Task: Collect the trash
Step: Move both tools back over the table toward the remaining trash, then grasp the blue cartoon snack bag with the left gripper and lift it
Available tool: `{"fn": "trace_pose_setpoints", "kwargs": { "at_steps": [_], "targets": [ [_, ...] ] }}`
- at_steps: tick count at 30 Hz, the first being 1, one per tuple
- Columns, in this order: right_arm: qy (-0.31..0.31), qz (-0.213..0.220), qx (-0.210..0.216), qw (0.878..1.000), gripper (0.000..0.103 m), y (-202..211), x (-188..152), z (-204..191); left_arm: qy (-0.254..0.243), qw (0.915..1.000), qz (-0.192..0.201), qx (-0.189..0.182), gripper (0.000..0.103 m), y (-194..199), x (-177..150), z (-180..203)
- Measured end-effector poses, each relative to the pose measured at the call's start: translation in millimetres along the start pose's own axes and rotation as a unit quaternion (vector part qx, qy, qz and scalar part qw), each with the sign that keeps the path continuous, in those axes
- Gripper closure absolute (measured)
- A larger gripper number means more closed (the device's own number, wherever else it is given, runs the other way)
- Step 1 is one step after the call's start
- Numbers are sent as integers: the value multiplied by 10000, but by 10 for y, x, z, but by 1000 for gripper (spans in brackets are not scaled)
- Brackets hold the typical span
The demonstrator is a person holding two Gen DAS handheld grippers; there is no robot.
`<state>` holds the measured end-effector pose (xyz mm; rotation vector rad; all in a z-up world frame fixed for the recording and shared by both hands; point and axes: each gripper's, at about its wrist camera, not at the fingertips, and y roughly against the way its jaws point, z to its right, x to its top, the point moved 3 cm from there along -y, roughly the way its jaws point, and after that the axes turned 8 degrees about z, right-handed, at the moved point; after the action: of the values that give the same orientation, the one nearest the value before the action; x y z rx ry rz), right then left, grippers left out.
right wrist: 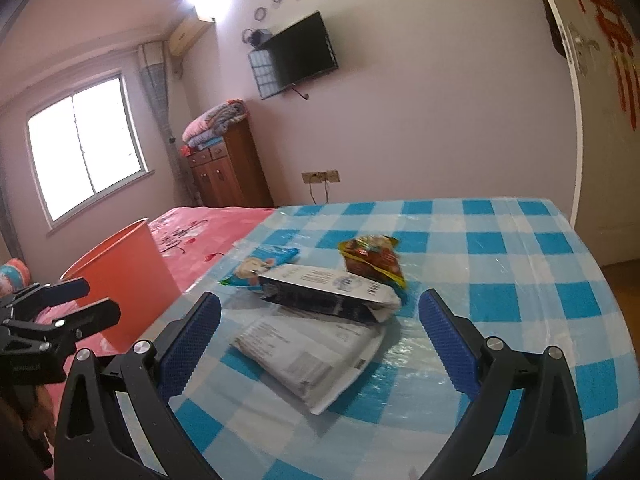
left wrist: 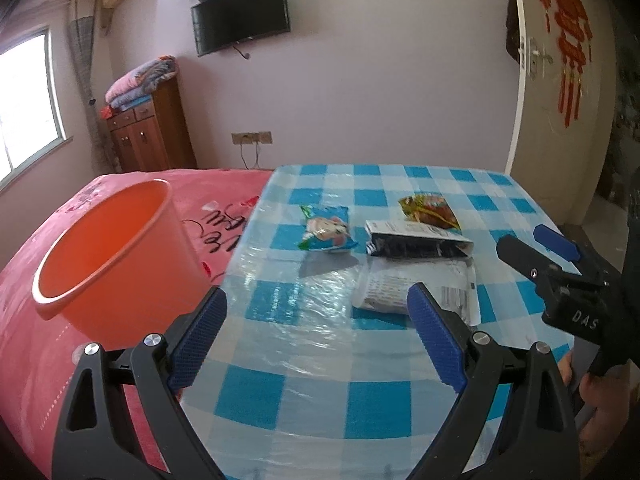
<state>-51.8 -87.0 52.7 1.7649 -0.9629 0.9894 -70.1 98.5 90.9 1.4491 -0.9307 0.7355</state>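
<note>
Several pieces of trash lie on the blue checked table (left wrist: 300, 392): a blue snack packet (left wrist: 326, 233) (right wrist: 260, 266), a red and yellow packet (left wrist: 430, 209) (right wrist: 374, 258), a black and white carton (left wrist: 416, 240) (right wrist: 328, 294) and a white printed bag (left wrist: 404, 288) (right wrist: 308, 354) partly under the carton. An orange bin (left wrist: 108, 256) (right wrist: 120, 280) stands on the pink bed left of the table. My left gripper (left wrist: 316, 326) is open and empty, over the table's left edge beside the bin. My right gripper (right wrist: 320, 332) is open and empty, just in front of the white bag and carton; it also shows in the left wrist view (left wrist: 536, 250).
A pink bedspread (left wrist: 48, 360) lies left of the table. A wooden cabinet (left wrist: 150, 136) with folded blankets stands against the far wall under a television (left wrist: 240, 20). A door (left wrist: 568, 80) with red decorations is at the right.
</note>
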Motion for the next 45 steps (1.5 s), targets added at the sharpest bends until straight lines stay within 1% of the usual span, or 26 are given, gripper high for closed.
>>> {"fn": "trace_pose_setpoints", "kwargs": {
  "at_steps": [4, 8, 12, 16, 21, 28, 33, 35, 36, 37, 39, 41, 42, 45],
  "targets": [
    [-362, -205, -92, 9991, 5, -61, -33, 241, 64, 9999, -131, -69, 11, -160, 26, 90],
    [-619, -542, -174, 9965, 5, -146, -88, 438, 155, 9996, -248, -46, 11, -384, 76, 110],
    [-697, -870, -118, 9937, 5, -249, -177, 499, 339, 9987, -382, -11, 11, -662, 186, 63],
    [-751, -1122, -28, 9908, 5, -333, -255, 492, 628, 9965, -545, -82, 11, -984, 356, -21],
    [-748, -1205, 97, 9898, 5, -376, -279, 481, 754, 9932, -883, -18, 11, -1436, 484, -45],
    [-863, -1280, 170, 9879, 5, -415, -282, 550, 801, 9871, -1382, -72, 11, -1986, 479, 20],
    [-956, -1274, 219, 9870, 5, -402, -264, 611, 640, 9832, -1709, -29, 11, -2287, 435, 80],
    [-999, -1271, 232, 9866, 5, -400, -257, 629, 549, 9824, -1782, 71, 12, -2370, 425, 86],
    [-1027, -1269, 240, 9863, 5, -396, -254, 643, 529, 9819, -1812, 126, 16, -2399, 422, 74],
    [-1048, -1267, 249, 9861, 5, -390, -252, 651, 523, 9808, -1868, 184, 25, -2432, 413, 62],
    [-1084, -1268, 270, 9856, 5, -380, -247, 671, 612, 9765, -2048, 284, 33, -2508, 368, 32],
    [-1110, -1258, 269, 9855, 5, -370, -241, 691, 726, 9738, -2134, 299, 38, -2550, 328, 11],
    [-1121, -1260, 270, 9853, 5, -371, -241, 704, 750, 9733, -2147, 302, 44, -2554, 312, 12],
    [-1185, -1275, 281, 9843, 5, -371, -243, 738, 705, 9750, -2078, 362, 50, -2525, 300, 41]
  ]
}}
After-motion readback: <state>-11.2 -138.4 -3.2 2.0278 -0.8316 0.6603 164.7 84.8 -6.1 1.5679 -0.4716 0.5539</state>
